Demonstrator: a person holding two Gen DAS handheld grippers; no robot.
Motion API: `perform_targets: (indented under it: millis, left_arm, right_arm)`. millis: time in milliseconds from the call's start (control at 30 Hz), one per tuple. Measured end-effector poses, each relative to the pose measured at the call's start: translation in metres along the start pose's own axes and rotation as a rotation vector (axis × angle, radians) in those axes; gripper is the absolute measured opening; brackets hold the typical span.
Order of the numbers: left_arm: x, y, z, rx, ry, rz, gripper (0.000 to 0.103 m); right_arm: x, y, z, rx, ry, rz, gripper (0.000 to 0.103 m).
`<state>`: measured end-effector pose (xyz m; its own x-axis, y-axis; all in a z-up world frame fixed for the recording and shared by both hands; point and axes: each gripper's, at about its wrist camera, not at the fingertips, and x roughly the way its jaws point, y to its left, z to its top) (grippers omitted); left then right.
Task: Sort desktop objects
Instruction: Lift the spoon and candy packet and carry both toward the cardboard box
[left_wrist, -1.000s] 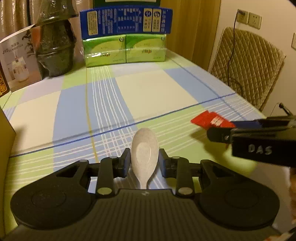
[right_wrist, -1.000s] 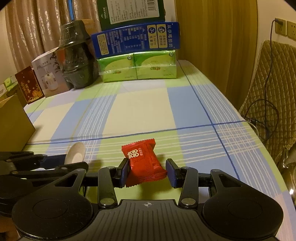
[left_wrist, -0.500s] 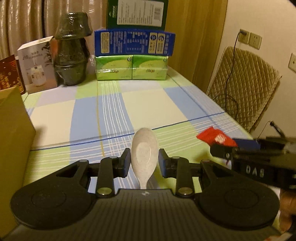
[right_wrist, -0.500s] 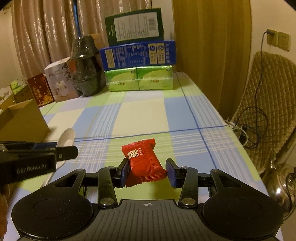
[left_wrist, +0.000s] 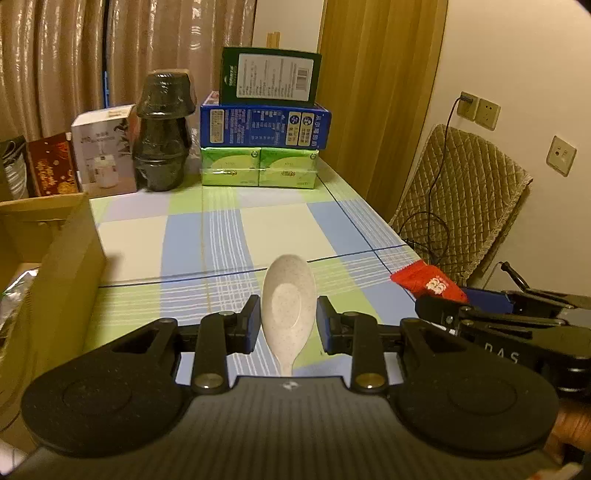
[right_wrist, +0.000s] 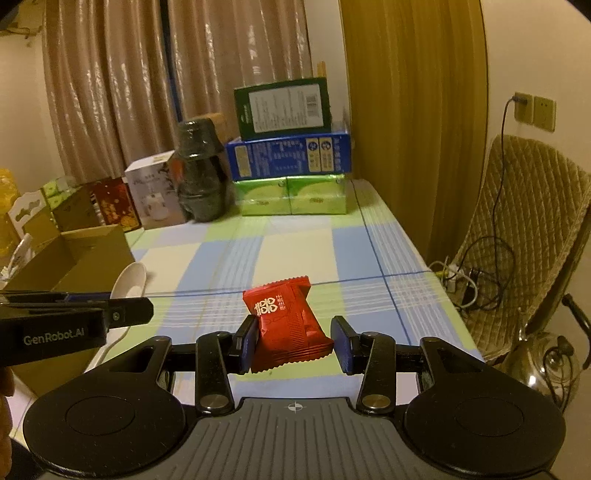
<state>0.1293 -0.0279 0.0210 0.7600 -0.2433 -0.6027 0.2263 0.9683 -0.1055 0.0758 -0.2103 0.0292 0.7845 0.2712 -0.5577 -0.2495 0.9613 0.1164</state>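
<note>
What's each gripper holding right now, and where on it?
Left gripper: spoon, by the bowl's sides. Right gripper: red packet, across its sides.

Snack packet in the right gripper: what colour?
Red with white print, clearest in the right wrist view: snack packet.

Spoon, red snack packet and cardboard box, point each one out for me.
spoon (left_wrist: 289, 295), left wrist view, on its bowl.
red snack packet (right_wrist: 288, 325), right wrist view, on its printed front.
cardboard box (left_wrist: 62, 273), left wrist view, on its near side wall.
</note>
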Motion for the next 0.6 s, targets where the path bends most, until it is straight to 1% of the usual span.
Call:
perform_targets:
  millis: [100, 300, 600]
  left_arm:
    - [-0.02, -0.003, -0.003, -0.005, -0.008, 0.008, 0.027]
    - [-0.048, -0.003, -0.008, -0.006, -0.009, 0.024, 0.027]
    - [-0.072, 0.002, -0.013, -0.009, -0.008, 0.041, 0.027]
  right_arm:
    - [-0.012, 0.004, -0.002, -0.003, 0.012, 0.007, 0.04]
    - [-0.026, 0.014, -0.007, -0.009, 0.023, 0.028, 0.04]
    - [-0.04, 0.029, -0.004, -0.027, 0.001, 0.064, 0.04]
